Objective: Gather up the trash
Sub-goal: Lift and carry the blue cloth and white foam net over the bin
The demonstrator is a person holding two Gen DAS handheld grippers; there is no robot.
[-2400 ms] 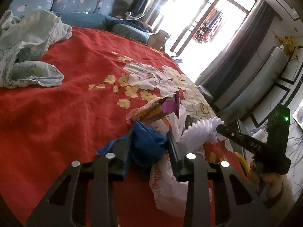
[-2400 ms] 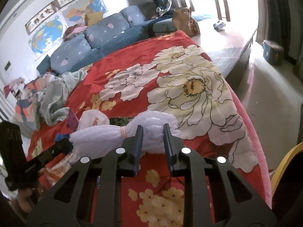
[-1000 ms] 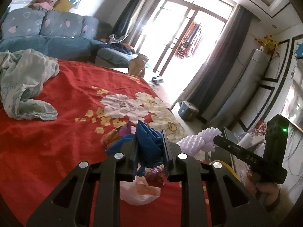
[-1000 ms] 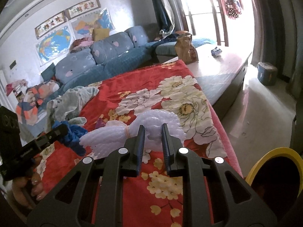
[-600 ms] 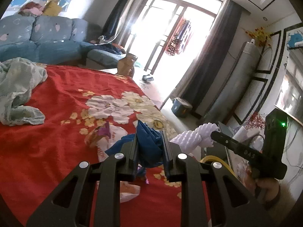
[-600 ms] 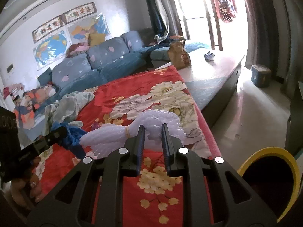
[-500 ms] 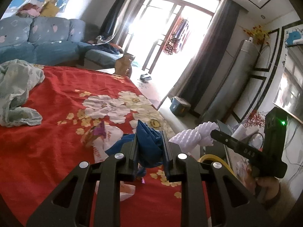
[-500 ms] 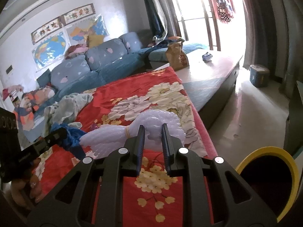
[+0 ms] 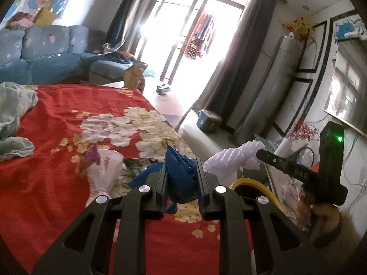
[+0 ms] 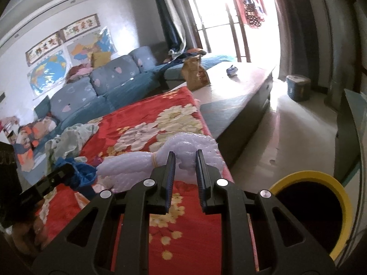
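Now the left gripper (image 9: 181, 174) is clamping a blue bag (image 9: 180, 178) while the right gripper (image 10: 184, 162) is pinching white foam netting (image 10: 190, 145) near the yellow-rimmed bin (image 10: 321, 176).

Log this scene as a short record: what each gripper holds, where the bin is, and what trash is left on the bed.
left gripper: shut on blue bag
right gripper: shut on white foam netting
bin: yellow rim, dark inside, on the floor beside the bed, at lower right of the right wrist view
left on bed: white wrapper, purple scrap
also on bed: pale cloth
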